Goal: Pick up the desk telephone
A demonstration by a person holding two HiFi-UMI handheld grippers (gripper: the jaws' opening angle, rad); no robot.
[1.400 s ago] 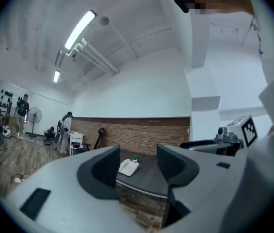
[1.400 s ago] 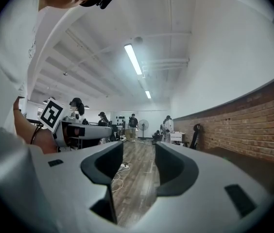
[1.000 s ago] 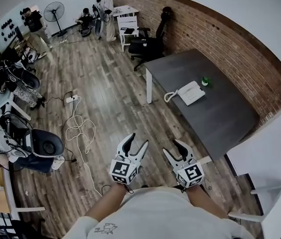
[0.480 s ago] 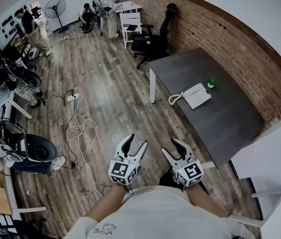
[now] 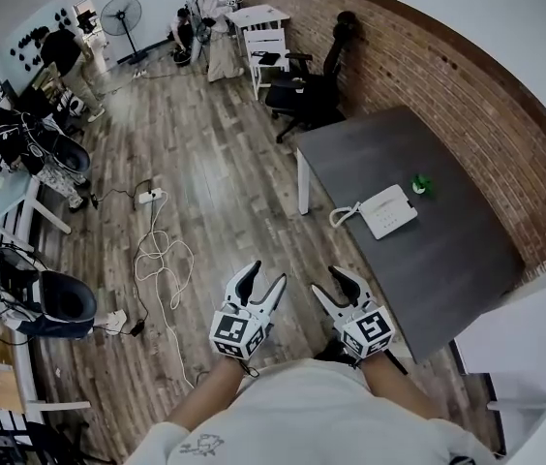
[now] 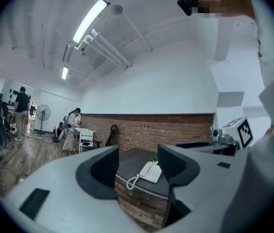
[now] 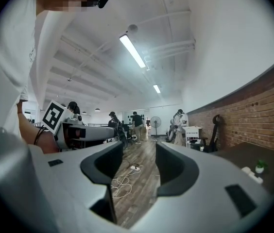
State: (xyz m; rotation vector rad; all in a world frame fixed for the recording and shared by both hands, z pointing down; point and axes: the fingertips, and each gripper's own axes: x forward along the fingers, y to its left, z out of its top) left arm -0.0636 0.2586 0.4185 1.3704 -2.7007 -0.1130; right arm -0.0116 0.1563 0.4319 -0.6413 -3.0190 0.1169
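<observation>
Jaws of my left gripper (image 5: 265, 273) and right gripper (image 5: 332, 281) gape empty, level, as the phone (image 5: 389, 211) lies well apart on the desk (image 5: 447, 260), far right.

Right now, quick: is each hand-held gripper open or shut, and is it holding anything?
Left hand-held gripper: open, holding nothing.
Right hand-held gripper: open, holding nothing.

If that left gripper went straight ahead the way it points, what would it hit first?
Probably the near edge of the dark desk, with the white telephone just beyond it; depth is hard to judge.
</observation>
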